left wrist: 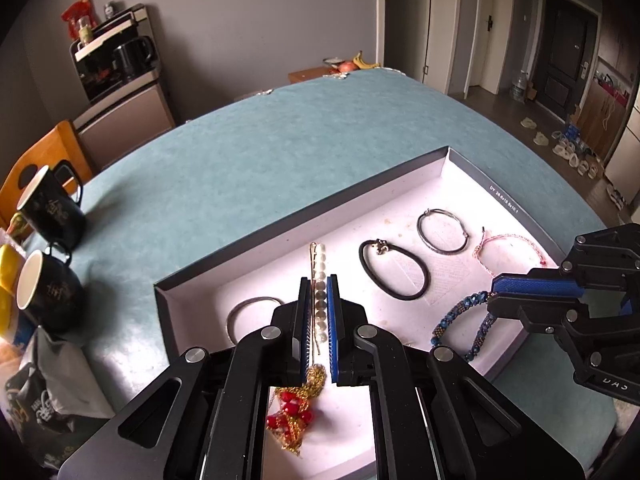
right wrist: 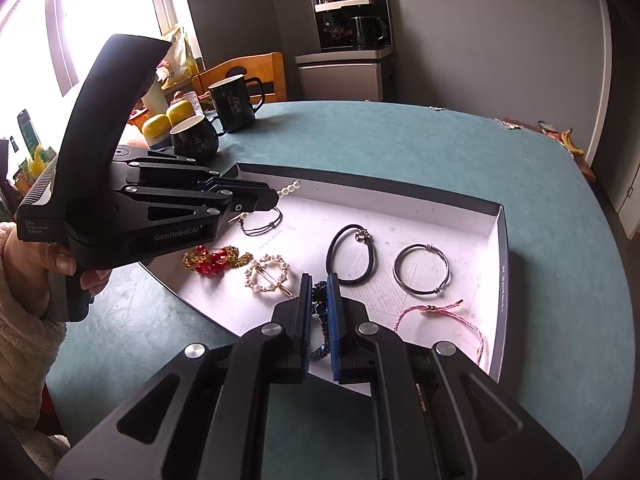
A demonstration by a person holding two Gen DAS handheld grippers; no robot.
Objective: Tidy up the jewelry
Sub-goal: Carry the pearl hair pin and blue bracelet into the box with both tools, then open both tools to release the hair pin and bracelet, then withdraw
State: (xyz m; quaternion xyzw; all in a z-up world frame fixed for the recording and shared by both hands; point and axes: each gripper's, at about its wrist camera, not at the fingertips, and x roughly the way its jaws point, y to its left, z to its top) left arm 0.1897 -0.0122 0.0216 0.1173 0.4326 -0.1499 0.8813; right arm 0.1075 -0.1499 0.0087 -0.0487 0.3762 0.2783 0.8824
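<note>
The silver bangle (left wrist: 248, 316) is half hidden behind the left gripper (left wrist: 319, 312); the pearl clip (left wrist: 320, 300) is partly covered by its pads; the blue bracelet (right wrist: 320, 320) is largely masked by the right gripper (right wrist: 319, 308); the box lettering (left wrist: 505, 200) is too small to be read.

A shallow grey box (left wrist: 440, 160) with a white floor is seen lying on the desk. A pearl hair pin (left wrist: 320, 296) is clamped between the closed jaws of the left hand-held gripper (left wrist: 319, 284), above the box. A blue beaded bracelet (left wrist: 460, 316) is pinched by the right hand-held gripper (right wrist: 319, 284) and hangs over the box's near edge. Laid flat inside are a black hair tie (right wrist: 352, 256), a thin silver bangle (right wrist: 420, 270), a pink braided cord bracelet (right wrist: 440, 312), a round pearl clip (right wrist: 267, 274), a gold chain with red beads (right wrist: 216, 258) and a thin black cord bracelet (right wrist: 262, 224).
</note>
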